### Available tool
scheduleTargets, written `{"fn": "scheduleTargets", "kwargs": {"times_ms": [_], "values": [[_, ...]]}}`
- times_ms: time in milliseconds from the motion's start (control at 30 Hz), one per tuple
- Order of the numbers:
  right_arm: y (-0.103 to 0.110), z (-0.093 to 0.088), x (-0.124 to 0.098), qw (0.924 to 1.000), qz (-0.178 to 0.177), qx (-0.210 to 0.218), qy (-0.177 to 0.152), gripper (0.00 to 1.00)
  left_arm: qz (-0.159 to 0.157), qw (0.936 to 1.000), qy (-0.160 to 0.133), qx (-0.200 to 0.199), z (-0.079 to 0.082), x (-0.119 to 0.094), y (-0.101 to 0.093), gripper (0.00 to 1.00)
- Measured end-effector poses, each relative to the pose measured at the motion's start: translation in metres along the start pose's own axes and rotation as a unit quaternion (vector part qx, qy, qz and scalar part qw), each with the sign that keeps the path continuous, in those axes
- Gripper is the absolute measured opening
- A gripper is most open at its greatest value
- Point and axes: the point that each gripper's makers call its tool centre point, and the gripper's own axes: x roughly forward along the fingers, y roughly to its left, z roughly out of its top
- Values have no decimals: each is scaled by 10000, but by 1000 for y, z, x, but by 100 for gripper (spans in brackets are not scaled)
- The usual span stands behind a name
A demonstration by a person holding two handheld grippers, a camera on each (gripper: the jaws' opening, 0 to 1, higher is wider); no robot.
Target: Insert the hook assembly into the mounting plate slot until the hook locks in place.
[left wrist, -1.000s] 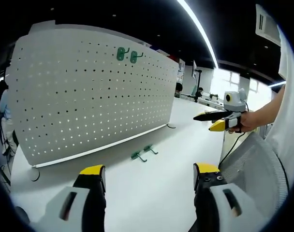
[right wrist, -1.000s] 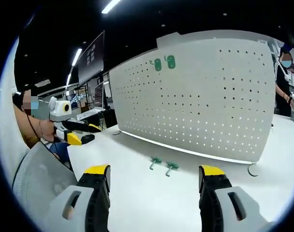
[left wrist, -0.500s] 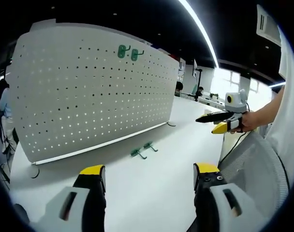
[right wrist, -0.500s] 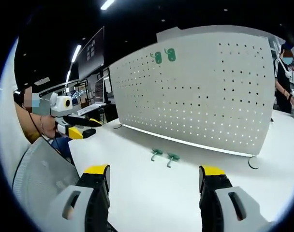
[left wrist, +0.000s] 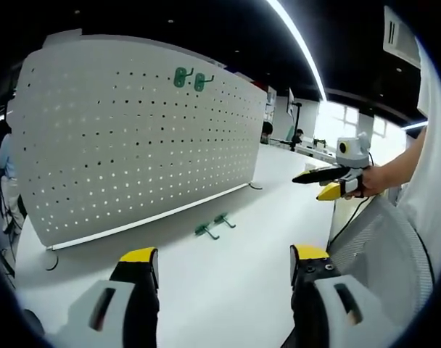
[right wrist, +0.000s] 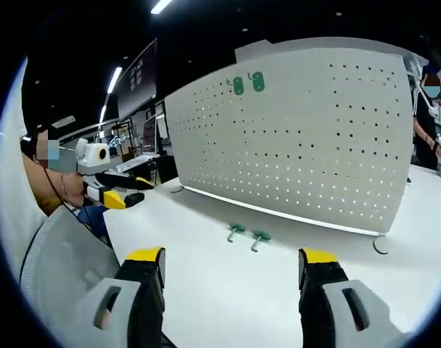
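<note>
Left claw (left wrist: 220, 264) spread and empty above the white desk (left wrist: 228, 290). Two green hooks (left wrist: 213, 226) lie on the desk near the pegboard (left wrist: 133, 145), two more (left wrist: 189, 79) mounted high. Right claw (right wrist: 231, 268) likewise spread, empty.

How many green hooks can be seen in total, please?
4. Two green hooks hang near the top of the pegboard; two more lie on the white table in front of it. None looks hidden.
</note>
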Motion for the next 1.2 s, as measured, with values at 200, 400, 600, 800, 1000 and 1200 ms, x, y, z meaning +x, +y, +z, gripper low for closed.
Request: {"fn": "scheduleTargets", "kwargs": {"times_ms": [200, 400, 600, 800, 1000, 1200], "values": [[0, 2, -2, 10000, 3, -4, -1, 72, -115, 9995, 234, 184, -3, 11, 6, 76], [2, 3, -4, 10000, 14, -8, -11, 72, -344, 9967, 546, 501, -4, 23, 10, 76], [1, 2, -4, 10000, 17, -17, 5, 72, -650, 9911, 812, 825, -2, 40, 14, 75], [2, 3, -5, 10000, 25, -12, -2, 71, -804, 9885, 875, 936, 8, 55, 17, 75], [1, 2, -8, 10000, -18, -4, 24, 72, -992, 9809, 1177, 1192, 0, 69, 18, 76], [0, 1, -10, 10000, -68, 24, 52, 73, -1161, 9727, 1454, 1386, -9, 80, 19, 76]]}}
